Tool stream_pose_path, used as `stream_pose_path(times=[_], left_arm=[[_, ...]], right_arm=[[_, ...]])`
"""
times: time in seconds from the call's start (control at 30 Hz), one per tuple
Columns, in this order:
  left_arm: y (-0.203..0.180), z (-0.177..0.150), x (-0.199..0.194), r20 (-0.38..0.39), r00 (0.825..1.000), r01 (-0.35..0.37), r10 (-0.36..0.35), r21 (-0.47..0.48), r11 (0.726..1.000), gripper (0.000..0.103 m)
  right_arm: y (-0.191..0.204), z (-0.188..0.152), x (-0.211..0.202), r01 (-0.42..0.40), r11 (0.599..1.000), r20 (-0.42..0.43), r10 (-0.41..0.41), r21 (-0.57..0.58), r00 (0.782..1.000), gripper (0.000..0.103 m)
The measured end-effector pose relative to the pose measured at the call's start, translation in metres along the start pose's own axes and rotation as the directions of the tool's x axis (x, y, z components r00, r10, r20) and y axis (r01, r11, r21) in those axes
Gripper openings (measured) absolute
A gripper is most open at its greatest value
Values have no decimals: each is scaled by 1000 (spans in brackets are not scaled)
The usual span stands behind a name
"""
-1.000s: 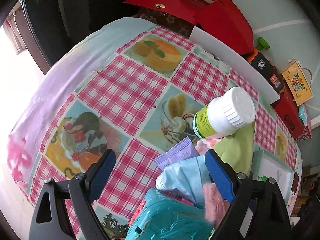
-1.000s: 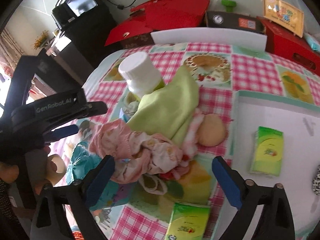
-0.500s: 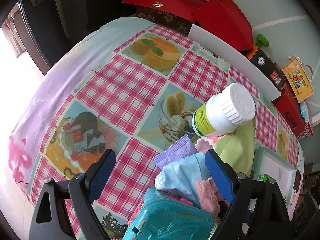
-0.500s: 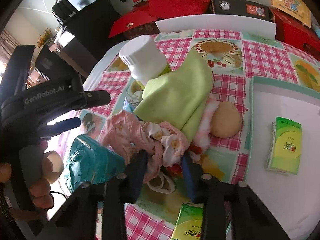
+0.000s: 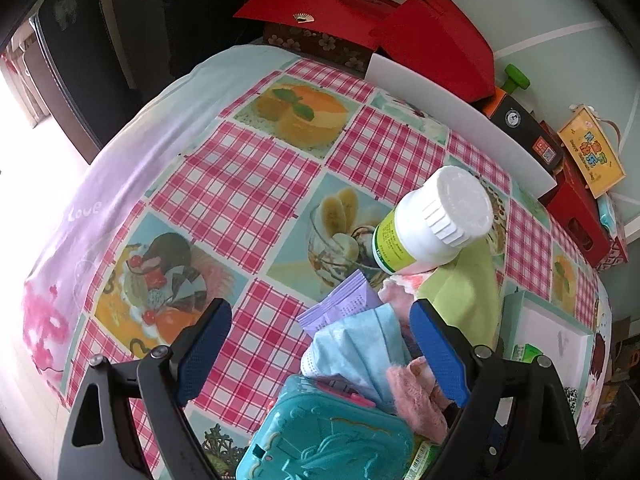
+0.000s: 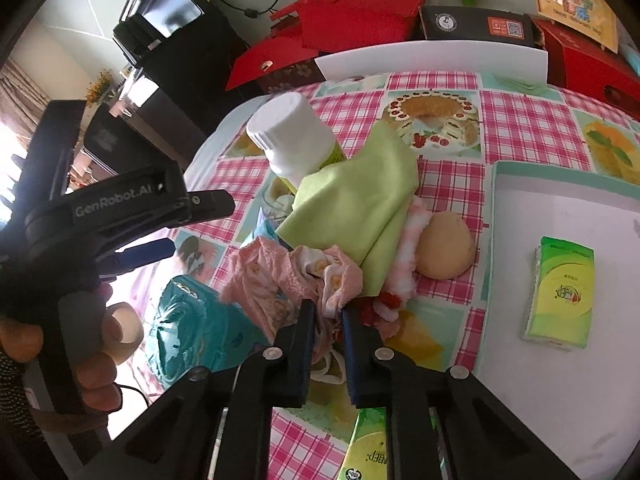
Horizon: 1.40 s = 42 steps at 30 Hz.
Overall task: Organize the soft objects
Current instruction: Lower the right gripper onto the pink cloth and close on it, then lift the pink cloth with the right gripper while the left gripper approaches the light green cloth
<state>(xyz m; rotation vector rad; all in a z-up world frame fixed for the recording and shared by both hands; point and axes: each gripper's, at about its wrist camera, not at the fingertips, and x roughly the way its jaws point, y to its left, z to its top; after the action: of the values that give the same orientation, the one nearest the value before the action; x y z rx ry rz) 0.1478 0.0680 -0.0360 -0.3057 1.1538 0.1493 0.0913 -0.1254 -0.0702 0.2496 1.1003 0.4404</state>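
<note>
Checked tablecloth point(image 5: 224, 184) under clutter, my right gripper point(image 6: 327, 322), wide a second ago, now closing on the pink cloth point(image 6: 280, 280), my left gripper point(image 5: 320, 344) spread, empty.

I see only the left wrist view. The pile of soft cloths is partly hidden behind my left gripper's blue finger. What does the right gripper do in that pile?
Observer: The right gripper has its jaws closing, with the pink crumpled patterned cloth pinched between them at the near edge of the pile.
Operator: What lies beside the light green cloth, on the side I cannot see?
Observer: A round beige puff rests on the tablecloth, against a pink-white fluffy strip.
Operator: And the white tray with the teal rim?
Observer: A green tissue pack lies flat in it.
</note>
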Motion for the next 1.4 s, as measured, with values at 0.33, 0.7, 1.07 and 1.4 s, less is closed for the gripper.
stream_pose_path(times=[0.33, 0.7, 1.07, 1.4], left_arm=[[-5, 0, -12, 33, 999, 5, -6, 13, 1000, 91], [-11, 0, -21, 61, 997, 44, -45, 24, 999, 91], [-41, -7, -17, 76, 994, 64, -74, 130, 989, 91], [-84, -20, -9, 64, 993, 75, -96, 275, 959, 94]], right_arm=[[1, 3, -24, -21, 1000, 46, 22, -3, 999, 11], [-6, 7, -54, -14, 1000, 129, 11, 22, 992, 11], [-57, 15, -93, 55, 983, 208, -91, 173, 974, 11], [-101, 12, -125, 54, 954, 261, -135, 295, 956, 11]])
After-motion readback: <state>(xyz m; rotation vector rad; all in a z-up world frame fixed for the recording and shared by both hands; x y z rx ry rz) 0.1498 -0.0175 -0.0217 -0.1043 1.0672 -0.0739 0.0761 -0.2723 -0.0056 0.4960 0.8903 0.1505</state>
